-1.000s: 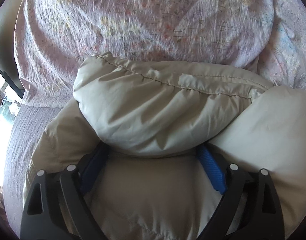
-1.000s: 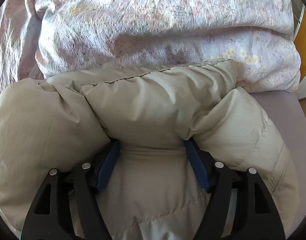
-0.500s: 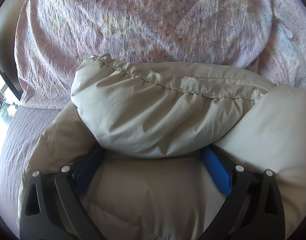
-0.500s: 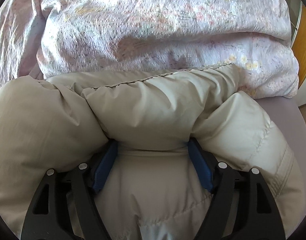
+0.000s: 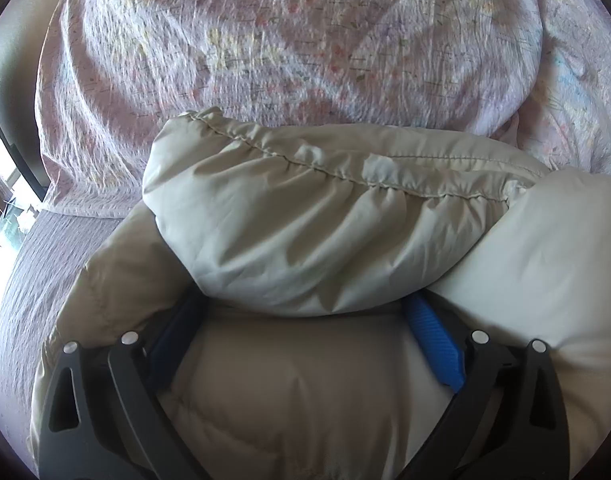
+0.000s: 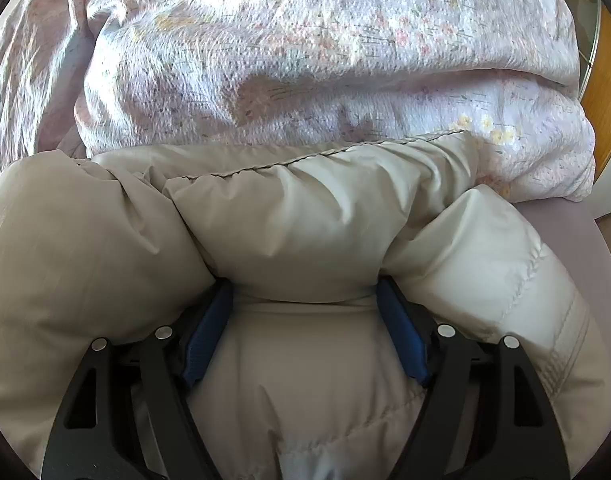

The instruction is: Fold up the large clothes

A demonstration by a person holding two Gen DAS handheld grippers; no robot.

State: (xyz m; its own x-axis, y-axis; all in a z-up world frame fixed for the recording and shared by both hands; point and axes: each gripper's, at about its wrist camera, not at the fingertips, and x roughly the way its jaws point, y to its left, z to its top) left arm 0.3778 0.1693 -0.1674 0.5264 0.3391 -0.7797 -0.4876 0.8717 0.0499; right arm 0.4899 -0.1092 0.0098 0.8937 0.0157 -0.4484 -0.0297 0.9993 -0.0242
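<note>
A beige puffy down jacket (image 5: 325, 232) lies bunched on the bed, its stitched hem edge turned up toward the quilt. It also fills the right wrist view (image 6: 305, 232). My left gripper (image 5: 305, 320) has its blue-padded fingers spread wide with a thick fold of the jacket bulging between them. My right gripper (image 6: 305, 308) stands the same way on another part of the same jacket. The fingertips of both are buried under the fabric.
A pink floral quilt (image 5: 285, 52) is heaped right behind the jacket and shows in the right wrist view (image 6: 325, 60) too. A lilac bed sheet (image 5: 33, 280) lies at the left and at the right (image 6: 577, 248). A wooden panel (image 6: 609, 92) stands far right.
Both grippers have opened a little wider and pushed slightly forward. The jacket fold has slipped a bit up and away between the fingers.
</note>
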